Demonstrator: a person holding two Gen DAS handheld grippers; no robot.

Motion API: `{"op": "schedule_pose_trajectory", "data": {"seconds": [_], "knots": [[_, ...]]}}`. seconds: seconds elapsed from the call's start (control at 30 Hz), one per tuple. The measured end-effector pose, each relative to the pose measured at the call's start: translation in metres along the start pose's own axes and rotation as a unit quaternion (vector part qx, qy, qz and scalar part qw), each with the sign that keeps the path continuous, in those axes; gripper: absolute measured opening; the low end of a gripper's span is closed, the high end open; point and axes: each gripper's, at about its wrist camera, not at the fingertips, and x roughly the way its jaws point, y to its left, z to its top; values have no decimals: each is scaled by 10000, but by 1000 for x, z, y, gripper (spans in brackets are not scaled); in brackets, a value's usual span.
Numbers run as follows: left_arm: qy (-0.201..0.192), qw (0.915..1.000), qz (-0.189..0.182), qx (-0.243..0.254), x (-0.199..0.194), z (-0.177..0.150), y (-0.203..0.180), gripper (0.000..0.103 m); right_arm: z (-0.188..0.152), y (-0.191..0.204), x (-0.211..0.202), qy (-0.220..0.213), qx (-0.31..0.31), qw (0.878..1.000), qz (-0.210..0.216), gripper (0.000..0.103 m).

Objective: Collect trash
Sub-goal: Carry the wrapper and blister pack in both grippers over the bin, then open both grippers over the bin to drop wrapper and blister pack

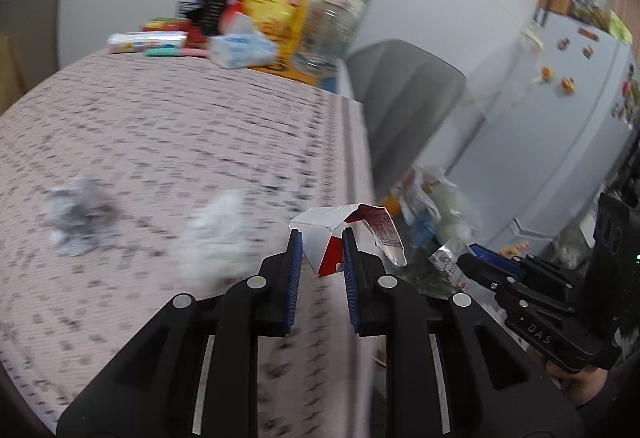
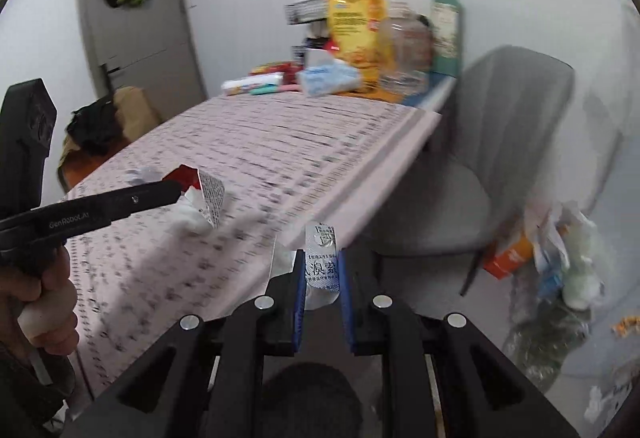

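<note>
My left gripper (image 1: 320,238) is shut on a torn red and white carton piece (image 1: 326,242), held over the table's right edge; it also shows in the right wrist view (image 2: 200,190). My right gripper (image 2: 322,258) is shut on a silver blister pack (image 2: 322,262) with blue print, just off the table edge; it shows in the left wrist view (image 1: 486,258). A white crumpled tissue (image 1: 218,234) and a grey crumpled wad (image 1: 78,218) lie on the pink patterned tablecloth (image 1: 200,126). A pile of trash in a clear bag (image 2: 560,278) sits on the floor to the right.
A grey chair (image 2: 480,158) stands at the table's right side. Food packs, a yellow bag (image 2: 356,22), a tissue pack and a jar crowd the table's far end. A fridge (image 1: 560,118) with magnets stands at the right. A grey door (image 2: 140,30) is at the back left.
</note>
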Motion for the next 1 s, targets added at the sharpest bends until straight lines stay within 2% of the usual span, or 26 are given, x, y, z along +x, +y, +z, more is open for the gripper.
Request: {"op": "schedule_pose_trajectory", "data": {"seconds": [0.33, 0.73, 0.8, 0.83, 0.87, 1.0], "knots": [[586, 9959, -389, 565, 71, -1, -81, 20, -38, -97, -7, 101, 822, 9946, -625, 16], [1308, 9848, -554, 1002, 150, -24, -144, 20, -94, -194, 27, 553, 1640, 9785, -1125, 18], [1429, 9824, -575, 1057, 162, -29, -152, 20, -104, -211, 33, 642, 1834, 9741, -1157, 31], [1480, 9812, -585, 1092, 168, -31, -156, 20, -108, -217, 32, 604, 1931, 9729, -1123, 52], [1520, 9801, -590, 1130, 172, -33, -160, 20, -112, -222, 30, 532, 1959, 9730, -1101, 65], [1655, 9762, -591, 1270, 188, -41, -174, 20, -127, -236, 18, 464, 2080, 9701, -1163, 64]]}}
